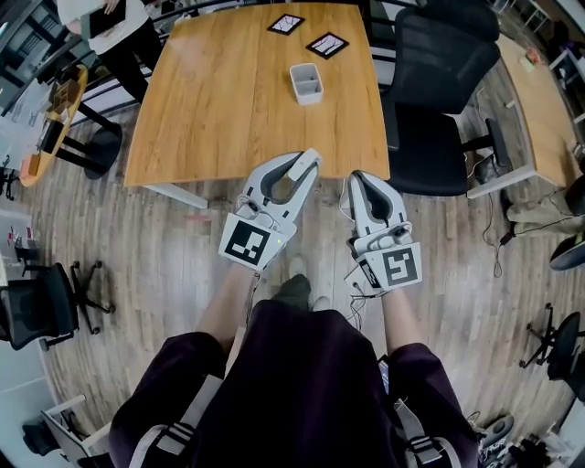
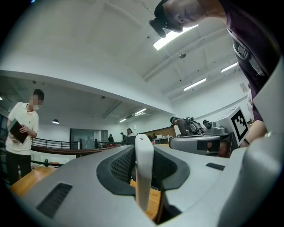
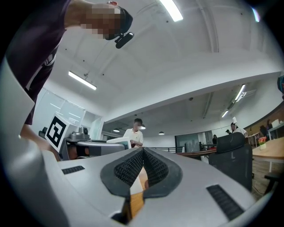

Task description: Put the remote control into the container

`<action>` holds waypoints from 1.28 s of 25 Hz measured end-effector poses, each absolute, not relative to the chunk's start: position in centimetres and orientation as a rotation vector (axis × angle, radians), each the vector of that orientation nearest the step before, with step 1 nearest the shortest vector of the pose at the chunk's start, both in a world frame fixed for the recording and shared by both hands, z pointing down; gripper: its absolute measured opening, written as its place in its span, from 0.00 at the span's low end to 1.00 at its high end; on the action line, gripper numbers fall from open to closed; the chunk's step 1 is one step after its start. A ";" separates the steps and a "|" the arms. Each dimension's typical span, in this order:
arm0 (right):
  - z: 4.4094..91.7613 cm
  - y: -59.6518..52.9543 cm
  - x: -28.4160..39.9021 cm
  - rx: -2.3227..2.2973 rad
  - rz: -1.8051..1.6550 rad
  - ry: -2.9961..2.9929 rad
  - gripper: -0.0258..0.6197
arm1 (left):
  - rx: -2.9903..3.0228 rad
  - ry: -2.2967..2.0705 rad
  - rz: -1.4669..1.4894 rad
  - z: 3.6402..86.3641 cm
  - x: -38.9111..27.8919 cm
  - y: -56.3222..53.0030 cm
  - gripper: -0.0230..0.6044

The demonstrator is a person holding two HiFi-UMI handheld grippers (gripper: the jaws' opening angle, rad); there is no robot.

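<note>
Container (image 1: 306, 82) on table (image 1: 210, 101), remote control (image 2: 144, 170) in left gripper (image 1: 306, 163)

Honey-brown table (image 1: 228, 101), white container (image 1: 306, 83), white remote control (image 2: 144, 168), black chair (image 1: 439, 64), black-and-white square markers (image 1: 249, 241)

From the head we look steeply down, high above the wooden table (image 1: 247, 91) in the upper middle, with the left gripper (image 1: 309, 163) and right gripper (image 1: 359, 179) close below at centre. Our gripper views sit right behind their jaws, low, tilted up at the ceiling (image 2: 111, 53). Each catches the other gripper at mid-frame on its inner side, and all three share the standing person in a pale shirt (image 1: 110, 23), upper left from the head
</note>
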State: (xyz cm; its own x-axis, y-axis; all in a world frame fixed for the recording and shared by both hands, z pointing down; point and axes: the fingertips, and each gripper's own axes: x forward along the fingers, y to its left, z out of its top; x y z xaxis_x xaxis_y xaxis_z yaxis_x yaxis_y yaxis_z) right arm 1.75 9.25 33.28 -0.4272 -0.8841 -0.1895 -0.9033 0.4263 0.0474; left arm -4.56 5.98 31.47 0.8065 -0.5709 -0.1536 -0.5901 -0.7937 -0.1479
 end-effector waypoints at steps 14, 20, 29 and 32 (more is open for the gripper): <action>33.9 3.2 -0.2 -1.670 0.188 2.535 0.07 | -2.845 0.837 0.115 32.6 -6.0 0.5 0.18; 34.2 1.4 0.3 -1.679 0.187 2.535 0.07 | -2.855 0.843 0.102 33.2 -5.9 -1.4 0.18; 34.9 -3.5 1.0 -1.628 0.172 2.575 0.07 | -2.840 0.892 0.088 33.9 -5.3 -6.0 0.18; 35.1 -5.4 1.7 -1.610 0.166 2.586 0.07 | -2.838 0.905 0.079 34.2 -4.4 -7.8 0.18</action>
State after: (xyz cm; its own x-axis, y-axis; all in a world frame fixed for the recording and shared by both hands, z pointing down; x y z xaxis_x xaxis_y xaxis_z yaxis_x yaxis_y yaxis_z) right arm 1.70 -5.45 35.13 -0.4398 -0.8880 -0.1341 -0.8979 0.4380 0.0442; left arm -4.42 -7.81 34.19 0.8154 -0.5704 -0.0991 -0.5789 -0.8037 -0.1377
